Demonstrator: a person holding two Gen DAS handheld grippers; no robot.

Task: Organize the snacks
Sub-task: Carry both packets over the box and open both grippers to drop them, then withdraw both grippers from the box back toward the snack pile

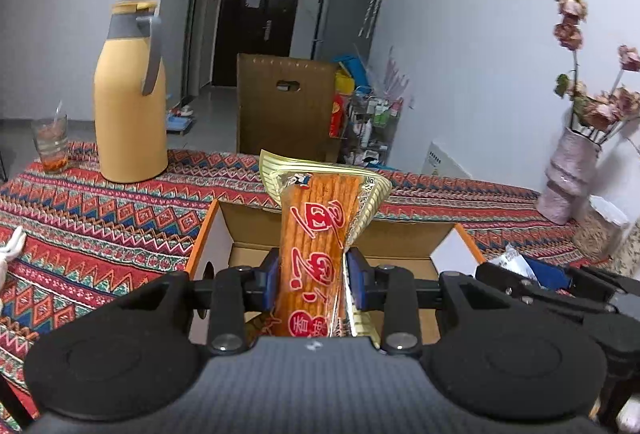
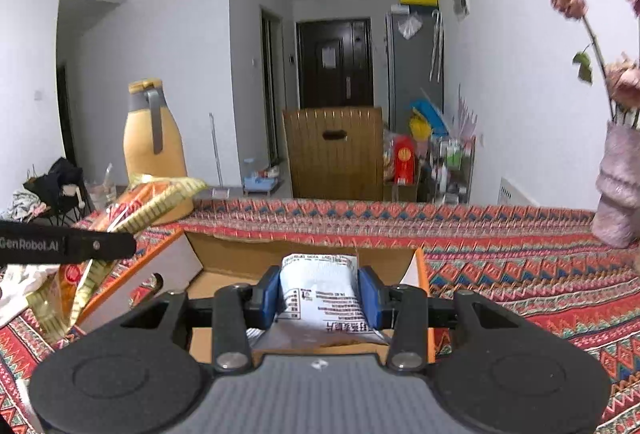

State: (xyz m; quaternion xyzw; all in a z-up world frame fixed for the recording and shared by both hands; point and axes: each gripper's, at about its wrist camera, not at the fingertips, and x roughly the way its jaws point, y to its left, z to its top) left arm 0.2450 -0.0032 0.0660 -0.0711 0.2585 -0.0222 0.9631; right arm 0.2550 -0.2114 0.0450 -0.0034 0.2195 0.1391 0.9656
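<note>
Orange snack packet [image 1: 310, 246] with red lettering, white pouch [image 2: 320, 286], seemingly red zigzag-patterned tablecloth [image 1: 100, 202].

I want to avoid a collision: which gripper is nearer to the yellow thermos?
Left. The left gripper is nearer the yellow thermos; the right gripper is farther right, over the box.

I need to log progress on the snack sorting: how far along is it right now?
Done: no snack shows inside the cardboard box yet, though its floor is mostly hidden. In hand: the left gripper clamps an orange snack pack, the right gripper a white packet, both held above the open box. Left: putting both packs in.
</note>
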